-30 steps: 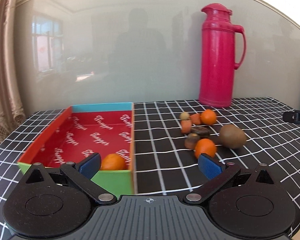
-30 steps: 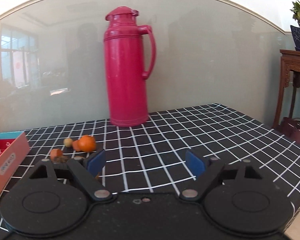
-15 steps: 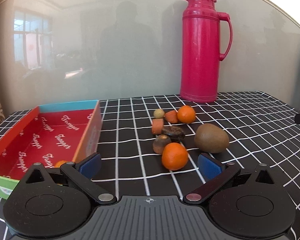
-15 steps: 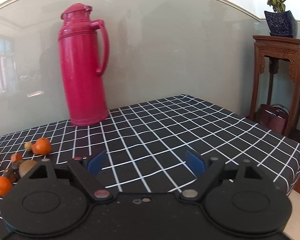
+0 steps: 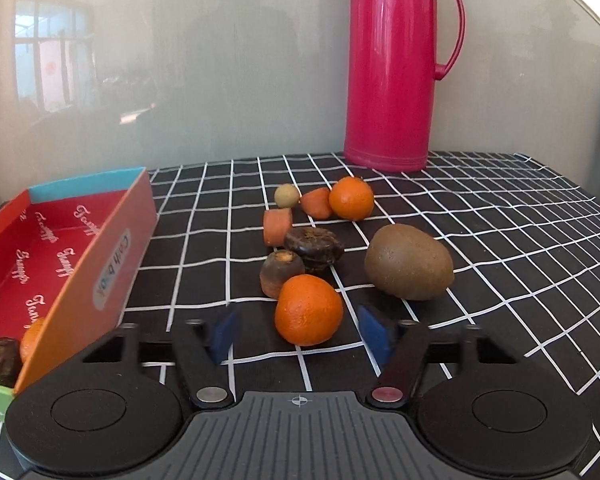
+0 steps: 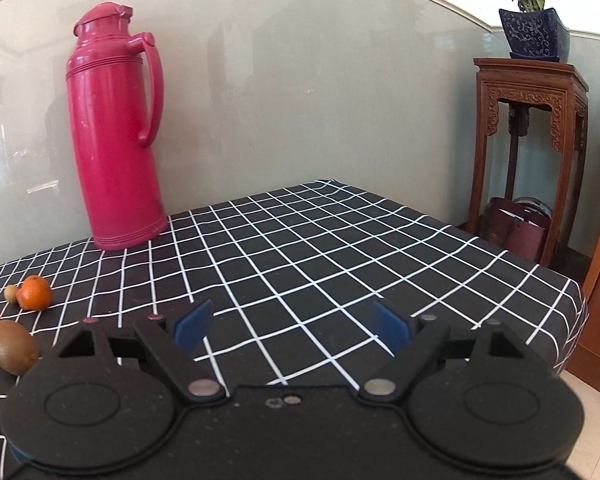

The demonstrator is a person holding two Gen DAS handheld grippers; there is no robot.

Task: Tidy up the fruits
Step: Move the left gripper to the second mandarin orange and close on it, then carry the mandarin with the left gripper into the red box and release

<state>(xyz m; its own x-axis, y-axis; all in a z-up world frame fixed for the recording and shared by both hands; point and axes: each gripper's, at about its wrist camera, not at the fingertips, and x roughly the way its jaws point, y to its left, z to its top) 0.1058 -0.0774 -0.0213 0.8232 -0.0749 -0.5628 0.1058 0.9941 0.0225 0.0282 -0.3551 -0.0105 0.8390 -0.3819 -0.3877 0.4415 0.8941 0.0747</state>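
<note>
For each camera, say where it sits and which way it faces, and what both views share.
Left wrist: on the left gripper, facing forward and down at the near orange, kiwi and box; its jaws, just closing, flank the orange without touching.
Right wrist: on the open right gripper, facing bare tablecloth and a plant stand.
Shared: red flask, kiwi, far orange.

The left gripper [image 5: 300, 334], its jaws just closing, frames the nearest mandarin [image 5: 309, 309] without touching, beside the kiwi [image 5: 409, 262] on the bench [image 5: 500, 240].
</note>
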